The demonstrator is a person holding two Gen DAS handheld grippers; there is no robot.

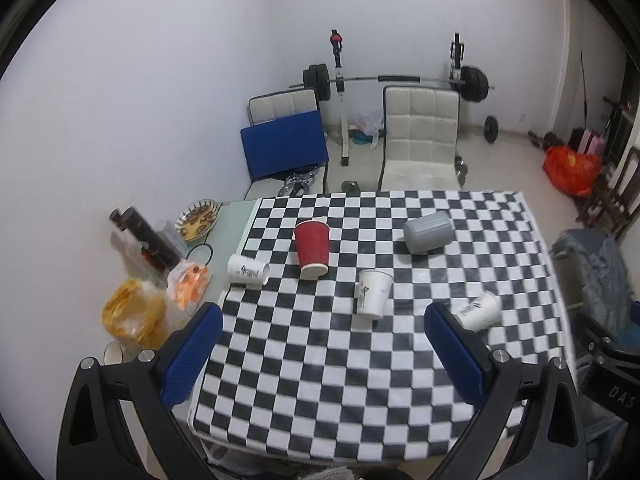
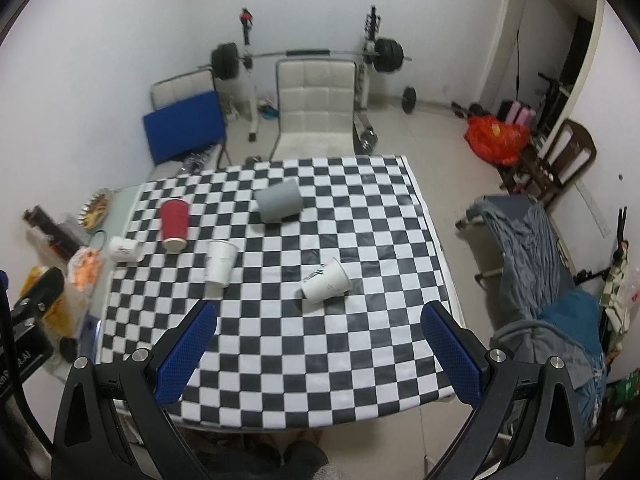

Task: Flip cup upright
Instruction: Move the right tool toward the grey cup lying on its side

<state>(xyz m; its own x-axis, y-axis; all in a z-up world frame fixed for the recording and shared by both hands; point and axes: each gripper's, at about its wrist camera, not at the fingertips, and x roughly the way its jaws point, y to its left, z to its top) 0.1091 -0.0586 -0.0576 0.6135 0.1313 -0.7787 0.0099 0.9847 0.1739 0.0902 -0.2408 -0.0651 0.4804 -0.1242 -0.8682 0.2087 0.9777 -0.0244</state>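
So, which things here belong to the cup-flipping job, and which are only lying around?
For the job:
- red cup, lying down
- grey cup, on its side
- three white cups: left, middle, right
- left tool and right tool, both open

Just lying about:
- orange bags
- dish of food
- dark bottle

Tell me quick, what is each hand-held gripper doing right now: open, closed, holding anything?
Left hand-held gripper: open, holding nothing, above the checkered table.
Right hand-held gripper: open, holding nothing, above the same table.
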